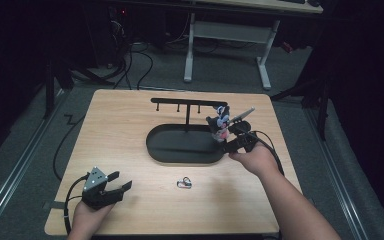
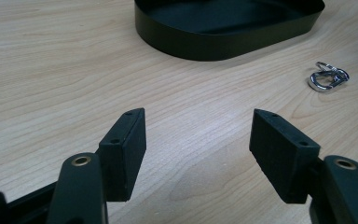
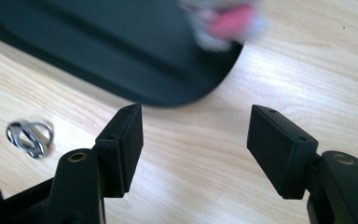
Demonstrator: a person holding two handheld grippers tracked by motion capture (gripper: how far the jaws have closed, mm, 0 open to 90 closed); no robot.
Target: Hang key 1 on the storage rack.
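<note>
A black oval tray [image 1: 180, 159] with a T-shaped hook stand [image 1: 187, 103] sits mid-table. A small black, white and pink toy figure [image 1: 220, 122] is at the tray's right end, under the end of the bar; whether it hangs or stands I cannot tell. My right gripper [image 1: 231, 140] is just right of the tray and near the toy, open, with nothing between its jaws. In the right gripper view the toy [image 3: 223, 21] is blurred above the open gripper [image 3: 196, 135]. My left gripper [image 1: 115, 182] rests at the front left, open and empty [image 2: 198, 140].
A small silver metal clip [image 1: 184, 182] lies on the wood in front of the tray, also in the left gripper view [image 2: 328, 77] and the right gripper view [image 3: 28, 137]. The tray wall [image 2: 214, 44] stands ahead of the left gripper. Beyond the table stand desk legs and cables.
</note>
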